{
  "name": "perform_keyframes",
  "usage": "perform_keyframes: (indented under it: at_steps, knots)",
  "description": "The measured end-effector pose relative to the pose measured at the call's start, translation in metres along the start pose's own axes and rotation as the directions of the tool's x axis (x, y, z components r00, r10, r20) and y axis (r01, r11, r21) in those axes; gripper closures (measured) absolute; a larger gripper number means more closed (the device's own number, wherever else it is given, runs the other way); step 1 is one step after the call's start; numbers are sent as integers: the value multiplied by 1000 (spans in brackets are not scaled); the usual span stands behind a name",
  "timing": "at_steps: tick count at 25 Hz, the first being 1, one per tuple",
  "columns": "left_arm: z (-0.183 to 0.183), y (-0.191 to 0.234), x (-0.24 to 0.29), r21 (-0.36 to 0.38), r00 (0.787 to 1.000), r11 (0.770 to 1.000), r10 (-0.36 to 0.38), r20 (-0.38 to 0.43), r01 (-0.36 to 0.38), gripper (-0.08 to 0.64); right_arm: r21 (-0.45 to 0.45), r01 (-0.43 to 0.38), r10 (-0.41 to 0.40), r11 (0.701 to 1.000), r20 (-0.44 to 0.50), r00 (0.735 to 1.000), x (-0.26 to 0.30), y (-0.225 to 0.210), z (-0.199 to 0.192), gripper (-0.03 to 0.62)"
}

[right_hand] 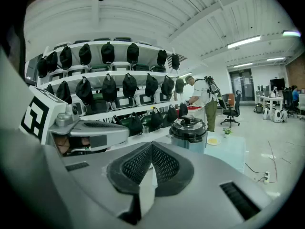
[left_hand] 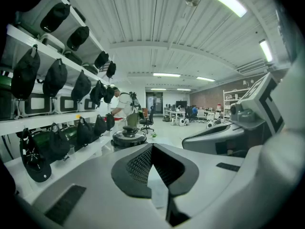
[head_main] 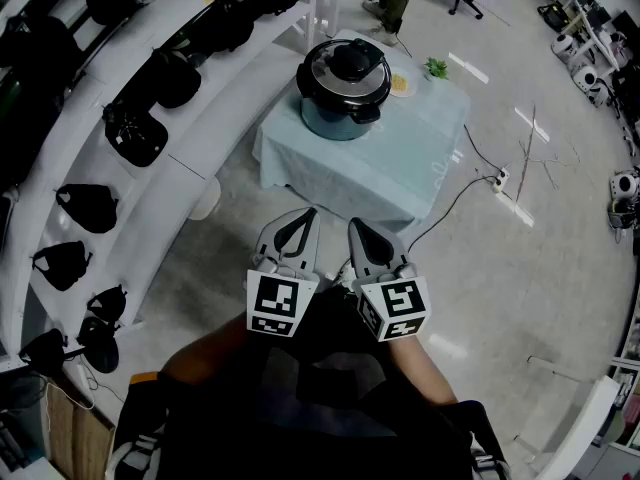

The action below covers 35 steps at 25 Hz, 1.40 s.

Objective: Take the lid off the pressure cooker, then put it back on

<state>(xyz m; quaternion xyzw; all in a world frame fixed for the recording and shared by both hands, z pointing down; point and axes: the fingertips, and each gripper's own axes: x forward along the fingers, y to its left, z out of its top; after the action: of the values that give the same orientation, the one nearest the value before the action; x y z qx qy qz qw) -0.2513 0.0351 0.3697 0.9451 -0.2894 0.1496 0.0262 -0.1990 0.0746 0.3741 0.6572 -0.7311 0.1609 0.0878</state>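
The round pressure cooker (head_main: pixel 340 108) with a blue-grey body stands on a small desk (head_main: pixel 400 168) draped in pale green cloth; its shiny metal lid (head_main: pixel 345 76) with the black knob sits on top of it, in place. Beside the cooker on the cloth lie a small yellowish plate (head_main: pixel 400 85) and a small green potted plant (head_main: pixel 435 67).

The grey left gripper (head_main: pixel 299 218) and the grey right gripper (head_main: pixel 360 230) are held side by side close to the person's body, well apart from the desk and tilted slightly downward towards it. In the left gripper view the left gripper's (left_hand: pixel 152 149) black ribbed pads are pressed together with nothing between them; the right gripper (right_hand: pixel 151 148) is likewise pressed together and empty in its own view, with the pressure cooker (right_hand: pixel 189 130) ahead of it.

White curved shelves (head_main: pixel 200 88) hung with black bags (head_main: pixel 133 133) run along the left of the desk; a person (right_hand: pixel 202 99) stands beyond the desk by the shelves; a thin cable (head_main: pixel 470 183) trails across the glossy floor (head_main: pixel 540 268).
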Motion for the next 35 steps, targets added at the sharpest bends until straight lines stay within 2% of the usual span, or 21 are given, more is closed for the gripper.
perform_keyframes:
  at_steps: [18, 25, 35]
  knots:
    - [8, -4, 33, 0, 1000, 1000, -10, -11, 10, 552, 9, 5, -5, 1000, -6, 1000, 12, -31, 5, 575]
    - [21, -6, 57, 5, 1000, 1000, 10, -1, -10, 552, 17, -2, 2, 1000, 0, 1000, 20, -59, 13, 575]
    - [46, -26, 106, -17, 998, 999, 52, 31, -52, 552, -39, -43, 44, 998, 3, 999, 26, -114, 31, 575]
